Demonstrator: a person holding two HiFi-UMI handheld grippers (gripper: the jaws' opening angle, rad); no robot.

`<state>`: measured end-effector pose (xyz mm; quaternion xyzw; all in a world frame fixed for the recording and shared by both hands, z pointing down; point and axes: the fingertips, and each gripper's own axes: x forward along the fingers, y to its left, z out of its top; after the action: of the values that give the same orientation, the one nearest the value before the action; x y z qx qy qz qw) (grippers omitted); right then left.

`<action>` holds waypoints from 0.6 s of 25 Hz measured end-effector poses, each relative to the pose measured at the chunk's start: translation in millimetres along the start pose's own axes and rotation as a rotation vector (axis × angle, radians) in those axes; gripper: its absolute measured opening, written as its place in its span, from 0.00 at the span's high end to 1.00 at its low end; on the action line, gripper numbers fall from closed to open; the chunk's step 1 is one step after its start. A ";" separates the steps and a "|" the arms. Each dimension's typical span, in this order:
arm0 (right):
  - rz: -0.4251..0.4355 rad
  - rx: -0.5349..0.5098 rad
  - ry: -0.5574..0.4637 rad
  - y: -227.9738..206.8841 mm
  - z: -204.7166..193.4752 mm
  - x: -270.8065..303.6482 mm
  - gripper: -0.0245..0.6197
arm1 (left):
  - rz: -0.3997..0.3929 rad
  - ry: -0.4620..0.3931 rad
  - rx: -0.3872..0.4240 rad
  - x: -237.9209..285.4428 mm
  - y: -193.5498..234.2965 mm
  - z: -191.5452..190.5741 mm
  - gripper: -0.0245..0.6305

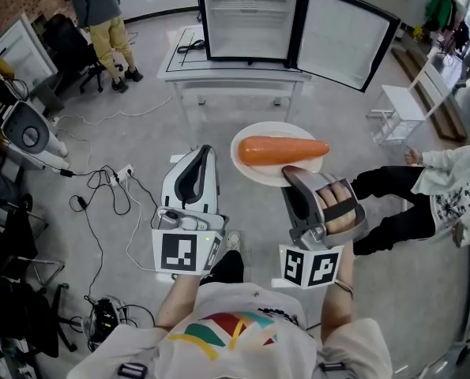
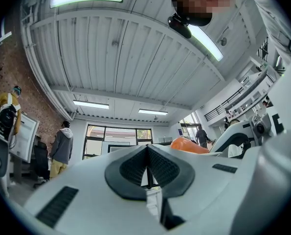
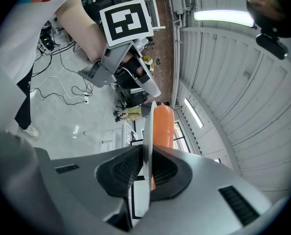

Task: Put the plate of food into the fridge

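A white plate [image 1: 254, 170] carrying a long orange carrot [image 1: 282, 150] hangs level above the floor. My right gripper [image 1: 299, 177] is shut on its near rim. In the right gripper view the plate's edge [image 3: 147, 131] stands pressed between the two pads, with the carrot [image 3: 163, 126] beyond it. My left gripper [image 1: 204, 151] is to the left of the plate, apart from it, shut with nothing in it [image 2: 147, 168]. The open fridge [image 1: 249, 18] stands ahead on a white table [image 1: 235, 73], its door [image 1: 341, 31] swung out to the right.
A seated person's legs [image 1: 400, 204] reach in from the right. Another person [image 1: 104, 22] stands at the back left. Cables [image 1: 108, 184] and a power strip lie on the floor at left. A white rack [image 1: 396, 109] stands right of the table.
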<state>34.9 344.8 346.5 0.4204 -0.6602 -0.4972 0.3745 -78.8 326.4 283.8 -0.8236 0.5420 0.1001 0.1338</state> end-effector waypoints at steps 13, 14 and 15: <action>-0.021 -0.010 0.033 -36.4 -29.4 119.3 0.91 | -0.037 -0.028 -0.011 119.3 62.2 -25.2 0.95; -0.022 -0.008 0.035 -39.9 -31.8 128.7 0.91 | -0.040 -0.030 -0.010 129.0 66.9 -26.2 0.95; -0.024 -0.006 0.037 -42.9 -33.9 138.5 0.91 | -0.042 -0.033 -0.009 138.2 72.2 -27.3 0.95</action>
<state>23.0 198.2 323.1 0.4362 -0.6465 -0.4957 0.3821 -90.4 170.6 258.7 -0.8336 0.5219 0.1132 0.1409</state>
